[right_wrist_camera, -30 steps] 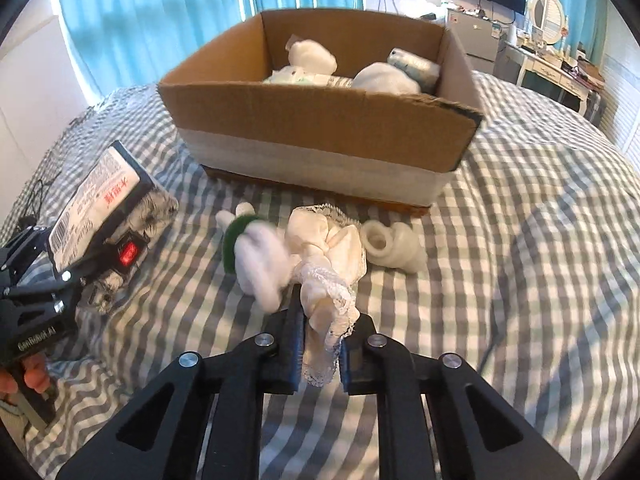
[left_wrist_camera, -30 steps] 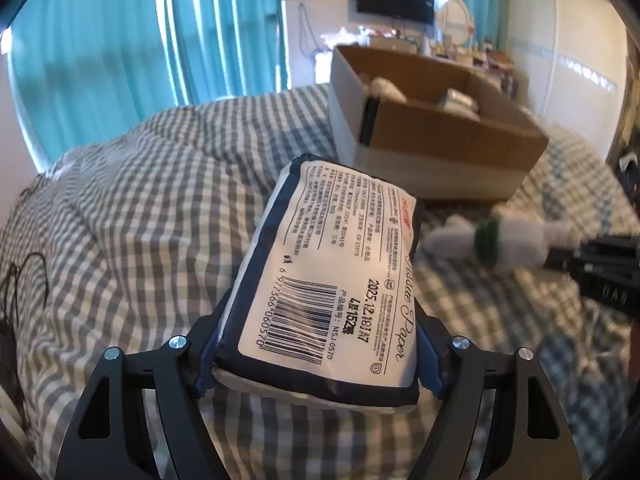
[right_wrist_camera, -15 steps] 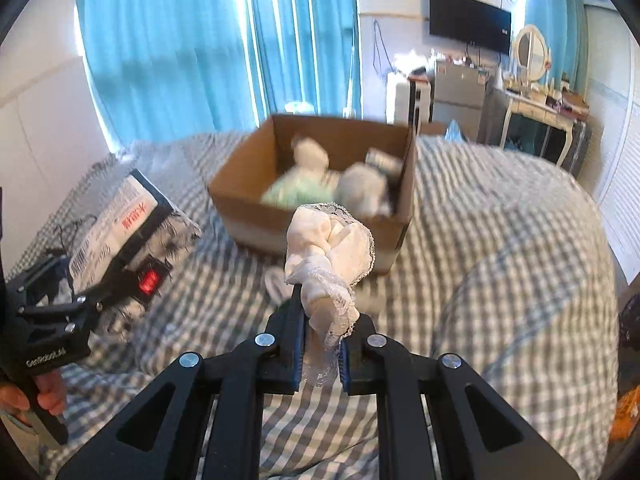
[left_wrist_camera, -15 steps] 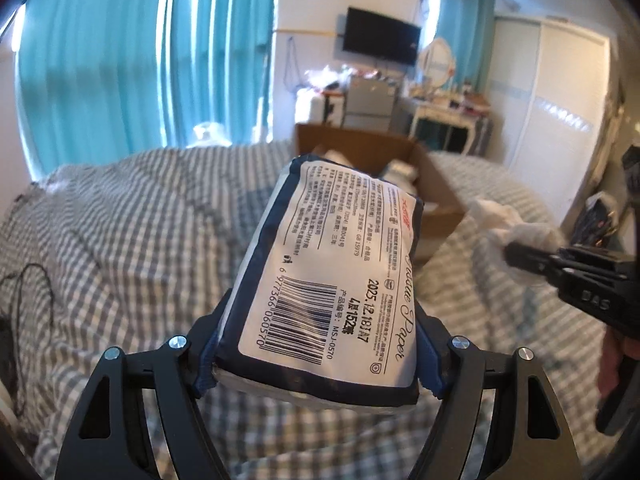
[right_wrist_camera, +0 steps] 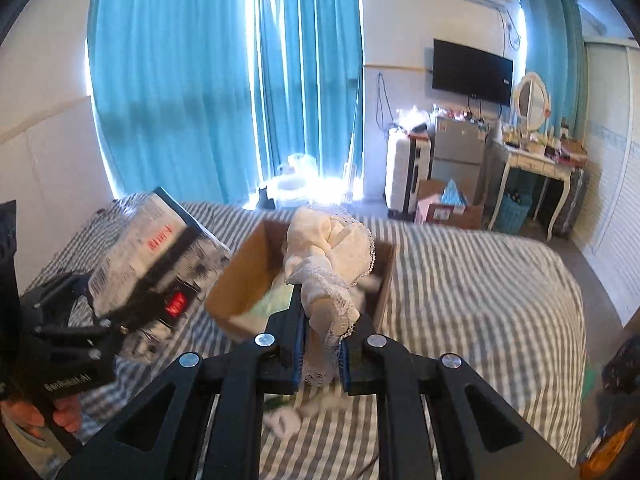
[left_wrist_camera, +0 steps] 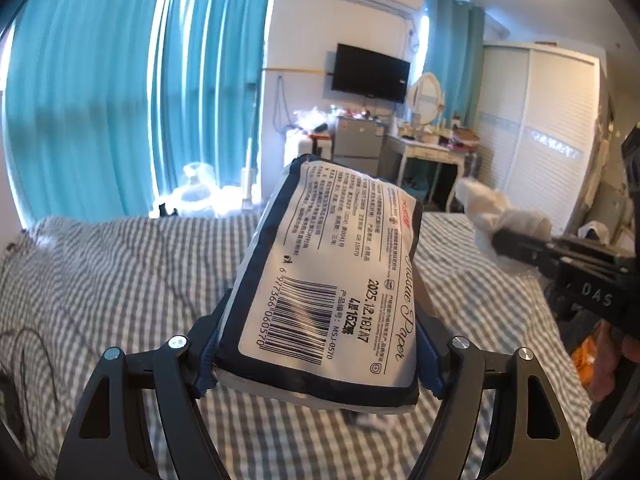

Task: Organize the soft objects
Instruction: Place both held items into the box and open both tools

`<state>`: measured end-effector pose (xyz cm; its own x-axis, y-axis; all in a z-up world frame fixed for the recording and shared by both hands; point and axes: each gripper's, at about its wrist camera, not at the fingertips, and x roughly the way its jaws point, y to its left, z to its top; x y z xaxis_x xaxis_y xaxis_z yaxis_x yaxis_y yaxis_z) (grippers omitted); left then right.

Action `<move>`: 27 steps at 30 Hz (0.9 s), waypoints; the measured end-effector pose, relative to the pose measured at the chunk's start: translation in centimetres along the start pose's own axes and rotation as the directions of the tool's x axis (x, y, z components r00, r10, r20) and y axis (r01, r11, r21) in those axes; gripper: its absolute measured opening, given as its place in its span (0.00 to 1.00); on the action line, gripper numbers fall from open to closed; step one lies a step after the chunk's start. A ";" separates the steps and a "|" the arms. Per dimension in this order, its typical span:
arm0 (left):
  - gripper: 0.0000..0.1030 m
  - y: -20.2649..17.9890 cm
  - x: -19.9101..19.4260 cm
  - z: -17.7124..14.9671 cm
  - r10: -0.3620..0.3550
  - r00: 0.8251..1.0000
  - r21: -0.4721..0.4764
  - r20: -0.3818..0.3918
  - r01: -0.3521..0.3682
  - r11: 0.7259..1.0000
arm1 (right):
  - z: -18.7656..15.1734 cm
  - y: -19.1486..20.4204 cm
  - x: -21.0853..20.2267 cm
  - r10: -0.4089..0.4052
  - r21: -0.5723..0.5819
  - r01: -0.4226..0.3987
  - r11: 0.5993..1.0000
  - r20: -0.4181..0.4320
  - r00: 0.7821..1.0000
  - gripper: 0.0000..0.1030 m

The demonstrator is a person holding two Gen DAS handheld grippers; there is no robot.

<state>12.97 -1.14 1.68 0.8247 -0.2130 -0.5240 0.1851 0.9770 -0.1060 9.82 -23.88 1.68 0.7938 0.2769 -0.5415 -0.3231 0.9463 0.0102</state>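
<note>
1. Left wrist view: we are finding the left gripper [left_wrist_camera: 320, 364] clamping the tissue paper pack [left_wrist_camera: 324, 280] across its width near the barcode end, and the pack is riding clear above the checked bedspread [left_wrist_camera: 120, 264]. We judge this broad pinch suits a squashy pack that would sag if taken by a corner.
2. We are finding the right gripper [right_wrist_camera: 320, 350] pinching the lace cloth [right_wrist_camera: 328, 256] at its lower end, so the bundle is standing up above the fingers. The same cloth [left_wrist_camera: 500, 208] is showing at the right of the left view.
3. We are locating the cardboard box [right_wrist_camera: 240, 280] on the bed directly behind the cloth in the right view, open-topped, with soft items already lying inside; what they are is blurred.
4. We are noting a small white item [right_wrist_camera: 284, 420] lying on the bedspread under the right gripper, not yet collected.
5. We are judging room as adequate: both loads are hanging well above the box rim, and the bed beyond is lying open. The two grippers are working close together, so we are flagging a clash risk over the box.
</note>
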 end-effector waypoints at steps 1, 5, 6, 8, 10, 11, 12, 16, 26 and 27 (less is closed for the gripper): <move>0.73 0.1 0.8 0.7 0.002 1.000 0.000 -0.004 -0.002 1.000 | 0.9 -0.1 0.7 0.001 -0.004 -0.001 1.000 0.004 1.000 0.12; 0.73 0.1 4.4 3.0 -0.009 1.000 -0.006 -0.015 0.009 1.000 | 3.2 -0.7 3.6 -0.005 -0.022 0.005 1.000 0.008 1.000 0.12; 0.73 0.1 5.5 3.6 -0.006 1.000 -0.003 -0.018 0.006 1.000 | 3.5 -0.9 4.5 -0.003 -0.020 0.004 1.000 0.006 1.000 0.12; 0.73 0.2 7.8 4.1 0.003 1.000 0.001 -0.031 -0.003 1.000 | 3.7 -1.6 6.8 0.004 0.002 -0.004 1.000 -0.012 1.000 0.12; 0.73 0.2 10.5 4.3 0.026 0.998 0.003 -0.060 -0.026 1.000 | 3.6 -2.4 9.7 0.005 0.035 -0.004 0.999 -0.047 0.999 0.12; 0.73 0.4 11.9 4.4 0.032 0.996 -0.004 -0.077 -0.032 0.999 | 3.5 -2.8 10.9 0.002 0.041 0.001 0.999 -0.058 0.998 0.12; 0.73 0.6 12.8 4.4 0.032 0.995 -0.012 -0.091 -0.033 0.999 | 3.2 -2.9 12.4 -0.011 0.037 0.014 0.999 -0.075 0.997 0.12; 0.73 0.3 16.6 4.0 0.050 0.992 0.009 -0.119 -0.050 0.999 | 1.4 -3.7 16.8 -0.020 0.035 0.025 0.999 -0.140 0.990 0.12; 0.80 -0.4 19.2 2.1 0.054 0.985 0.094 -0.164 -0.039 0.995 | -0.9 -3.8 19.7 0.018 0.034 -0.012 0.999 -0.160 0.987 0.14; 0.80 -0.5 19.1 2.1 0.049 0.984 0.085 -0.168 -0.035 0.996 | -0.9 -3.9 19.6 0.019 0.039 -0.013 0.999 -0.157 0.987 0.15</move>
<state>29.72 -5.74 -6.53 0.7309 -0.1603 -0.6634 0.2008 0.9795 -0.0155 26.19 -22.25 -9.71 0.6966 0.2656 -0.6665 -0.3133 0.9483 0.0505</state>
